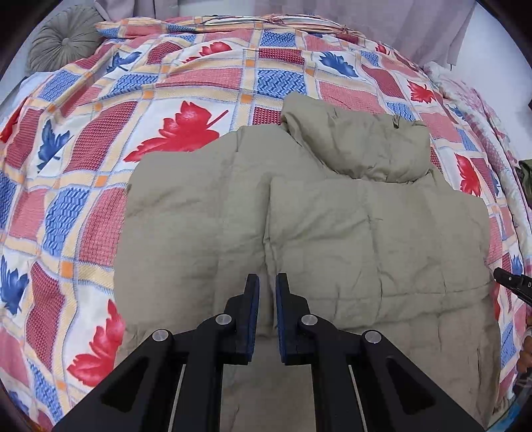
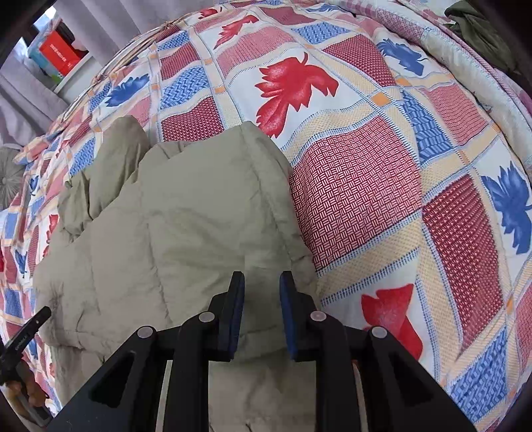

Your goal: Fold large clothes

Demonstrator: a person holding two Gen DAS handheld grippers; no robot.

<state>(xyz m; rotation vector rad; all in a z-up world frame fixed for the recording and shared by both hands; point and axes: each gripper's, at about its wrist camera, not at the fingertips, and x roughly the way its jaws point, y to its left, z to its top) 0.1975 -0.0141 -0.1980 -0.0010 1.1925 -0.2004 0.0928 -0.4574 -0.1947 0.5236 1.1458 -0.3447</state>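
Note:
A khaki padded jacket point(image 1: 299, 212) lies on the bed, sleeves folded in over its body, hood point(image 1: 362, 143) at the far end. My left gripper point(image 1: 267, 282) hovers over the jacket's near middle, jaws slightly apart, nothing between them. In the right wrist view the jacket point(image 2: 186, 219) fills the left half. My right gripper point(image 2: 262, 279) is open above the jacket's right edge, holding nothing. The right gripper's tip point(image 1: 512, 282) shows at the right edge of the left wrist view; the left gripper's tip point(image 2: 26, 332) shows at the left edge of the right wrist view.
The bedspread point(image 1: 83, 186) has red and blue leaf patches and also shows in the right wrist view point(image 2: 382, 186). A grey round cushion point(image 1: 65, 43) lies at the far left. A dark green garment point(image 2: 482, 36) lies at the far right. Curtains point(image 1: 299, 8) hang behind.

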